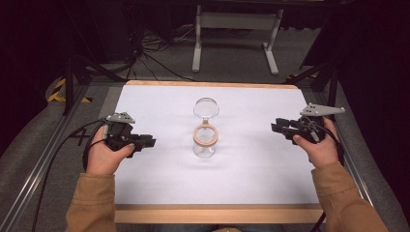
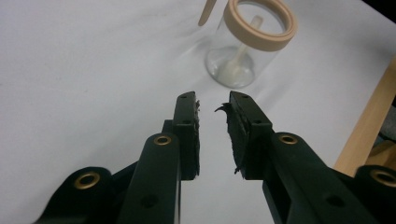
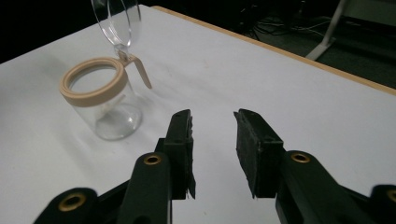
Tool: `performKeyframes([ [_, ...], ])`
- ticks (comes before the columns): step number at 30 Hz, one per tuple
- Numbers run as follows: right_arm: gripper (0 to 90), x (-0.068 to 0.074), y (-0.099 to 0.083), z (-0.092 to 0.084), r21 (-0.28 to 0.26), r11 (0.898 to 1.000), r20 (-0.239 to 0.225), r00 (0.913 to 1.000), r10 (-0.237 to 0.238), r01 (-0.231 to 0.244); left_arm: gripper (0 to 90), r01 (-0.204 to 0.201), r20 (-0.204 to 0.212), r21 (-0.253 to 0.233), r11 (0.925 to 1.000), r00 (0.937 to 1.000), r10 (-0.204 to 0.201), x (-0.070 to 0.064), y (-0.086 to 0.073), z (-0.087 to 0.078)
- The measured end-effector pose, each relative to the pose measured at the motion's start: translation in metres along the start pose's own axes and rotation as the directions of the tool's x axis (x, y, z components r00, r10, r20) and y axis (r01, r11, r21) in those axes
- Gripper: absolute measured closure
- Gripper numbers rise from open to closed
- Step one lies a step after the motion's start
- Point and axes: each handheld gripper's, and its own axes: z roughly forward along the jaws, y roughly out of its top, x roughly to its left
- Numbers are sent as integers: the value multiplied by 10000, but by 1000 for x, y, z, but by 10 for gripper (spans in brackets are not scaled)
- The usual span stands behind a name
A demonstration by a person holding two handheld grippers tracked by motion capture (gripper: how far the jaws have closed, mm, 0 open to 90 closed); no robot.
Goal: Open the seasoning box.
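Observation:
A clear glass jar (image 1: 204, 141) with a tan ring collar stands upright at the middle of the white table. Its hinged clear lid (image 1: 206, 108) is swung up and back, away from the person. In the left gripper view the jar (image 2: 243, 51) is ahead and slightly right; a pale piece shows inside it. In the right gripper view the jar (image 3: 105, 100) is ahead to the left with its lid (image 3: 116, 21) raised. My left gripper (image 1: 149, 142) rests left of the jar, open and empty. My right gripper (image 1: 276, 126) is held right of it, open and empty.
The white table top (image 1: 159, 183) has a wooden edge (image 1: 217, 212) at the front and back. Metal rails run along both sides. A grey stand (image 1: 237, 29) and cables lie on the floor behind the table.

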Motion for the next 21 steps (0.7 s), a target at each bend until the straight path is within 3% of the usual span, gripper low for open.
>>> performKeyframes([
  [4, 637, -11, -22, -13, 312, 9995, 178, 9998, 101, -107, 729, 62, -66, 197, 9998, 10000, -60, 2, -1, 4],
  [10, 617, -22, -45, -16, 469, 9981, 583, 9976, 374, -401, 714, 266, -172, 405, 9988, 9995, -259, 5, -5, 8],
  [16, 564, -32, -73, -9, 562, 9947, 808, 9934, 810, -856, 710, 635, -407, 801, 9948, 9973, -604, 13, -11, 15],
  [18, 561, -36, -86, -4, 582, 9907, 909, 9889, 1174, -1229, 710, 622, -445, 864, 9943, 9973, -585, 15, -12, 17],
  [21, 540, -41, -98, 4, 1207, 9841, 1144, 9866, 1164, -1301, 705, 622, -453, 829, 9946, 9973, -586, 15, -12, 17],
])
